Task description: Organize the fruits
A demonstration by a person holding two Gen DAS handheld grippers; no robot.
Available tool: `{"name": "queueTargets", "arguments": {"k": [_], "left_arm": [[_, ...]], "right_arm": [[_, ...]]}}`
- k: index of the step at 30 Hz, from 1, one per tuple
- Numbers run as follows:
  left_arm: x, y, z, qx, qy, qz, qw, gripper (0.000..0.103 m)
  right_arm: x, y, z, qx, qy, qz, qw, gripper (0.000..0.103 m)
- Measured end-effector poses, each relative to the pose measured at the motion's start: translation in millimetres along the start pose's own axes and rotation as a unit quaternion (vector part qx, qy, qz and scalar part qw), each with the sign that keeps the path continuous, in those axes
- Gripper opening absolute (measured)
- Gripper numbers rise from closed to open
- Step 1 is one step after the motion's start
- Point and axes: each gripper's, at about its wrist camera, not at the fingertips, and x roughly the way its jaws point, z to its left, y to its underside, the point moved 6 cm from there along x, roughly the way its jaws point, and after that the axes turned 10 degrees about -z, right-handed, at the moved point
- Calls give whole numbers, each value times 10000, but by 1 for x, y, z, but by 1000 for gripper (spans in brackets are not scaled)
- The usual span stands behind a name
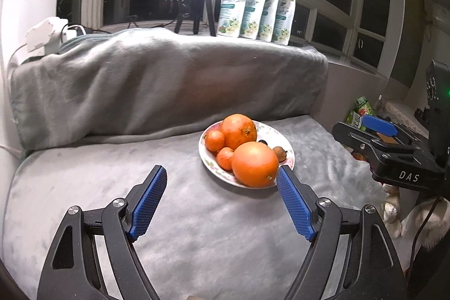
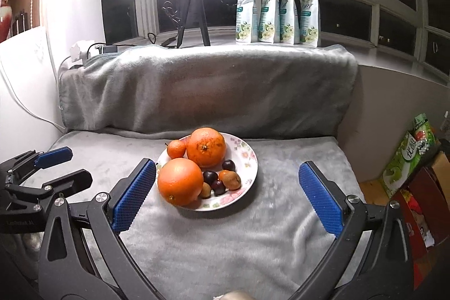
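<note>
A flowered white plate (image 2: pixel 248 156) rests on the grey blanket and holds two big oranges (image 2: pixel 180 182) (image 2: pixel 206 146), a mandarin (image 2: pixel 176 149), dark plums (image 2: pixel 210 176) and a brown kiwi-like fruit (image 2: pixel 231 179). My right gripper (image 2: pixel 227 164) is open wide just in front of the plate, its pads on either side and touching nothing. In the left wrist view the plate (image 1: pixel 281 137) lies ahead to the right, with the near orange (image 1: pixel 254 163) beside the right pad. My left gripper (image 1: pixel 222 170) is open and holds nothing. Each gripper also shows in the other's view: left gripper (image 2: pixel 80 165), right gripper (image 1: pixel 351 125).
A blanket-covered backrest (image 2: pixel 208 86) rises behind the plate. On the sill stand several white pouches (image 2: pixel 278 10), a tripod (image 2: pixel 194 7) under a bright lamp, and a power strip (image 2: pixel 84 49). Green packets and boxes (image 2: pixel 407 156) crowd the right. A white wall (image 1: pixel 17 18) bounds the left.
</note>
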Motion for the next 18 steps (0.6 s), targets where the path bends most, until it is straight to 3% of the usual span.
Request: {"name": "queueTargets", "arguments": {"k": [18], "left_arm": [[-15,-2,11,-102,-248,-90,9996,82]], "right_arm": [[-13,-3,6,44,-44,-56,10000,103]]}}
